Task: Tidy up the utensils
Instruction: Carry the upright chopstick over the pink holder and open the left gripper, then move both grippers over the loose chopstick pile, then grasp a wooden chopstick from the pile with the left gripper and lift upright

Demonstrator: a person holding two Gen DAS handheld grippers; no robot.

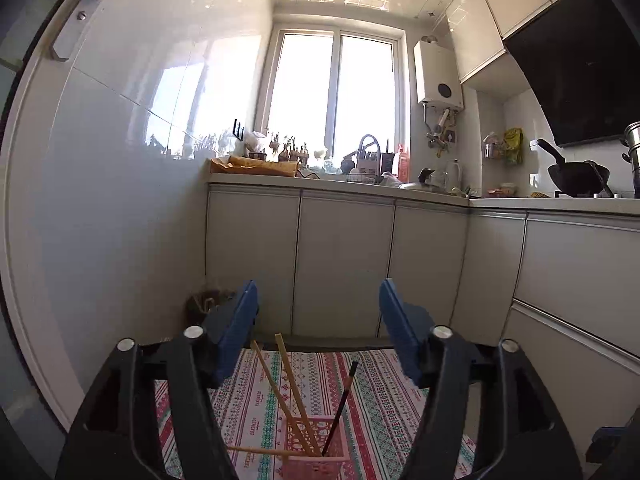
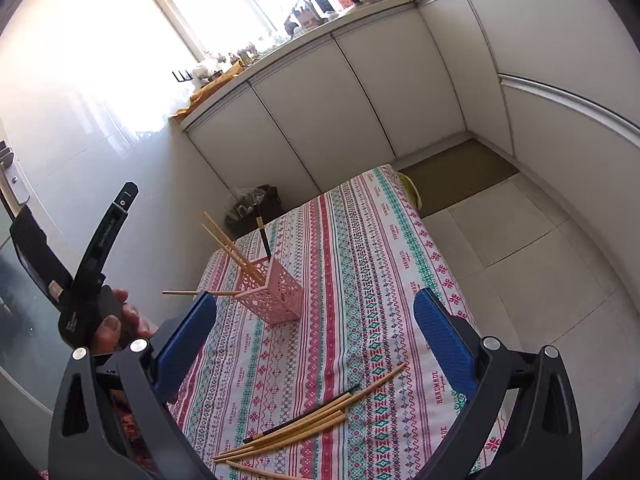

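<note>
A pink lattice holder [image 2: 276,292] stands on the striped tablecloth [image 2: 360,260]. Two wooden chopsticks [image 2: 232,248] and a black one [image 2: 262,236] lean in it. A third wooden chopstick [image 2: 188,293] pokes out sideways through its wall. My left gripper [image 1: 318,284] is open and level, with nothing between its blue pads; the holder [image 1: 316,448] sits just below and in front of it. My right gripper [image 2: 316,296] is open too, tilted down over a bunch of loose wooden chopsticks [image 2: 312,420] with a black one [image 2: 304,414] among them, near the table's front.
A hand [image 2: 116,328] holds the left gripper's black handle at the table's left edge. A lined bin [image 2: 252,208] stands by the white wall beyond the table. Grey cabinets [image 1: 344,264] run behind, and a dark mat [image 2: 460,172] lies on the tiled floor.
</note>
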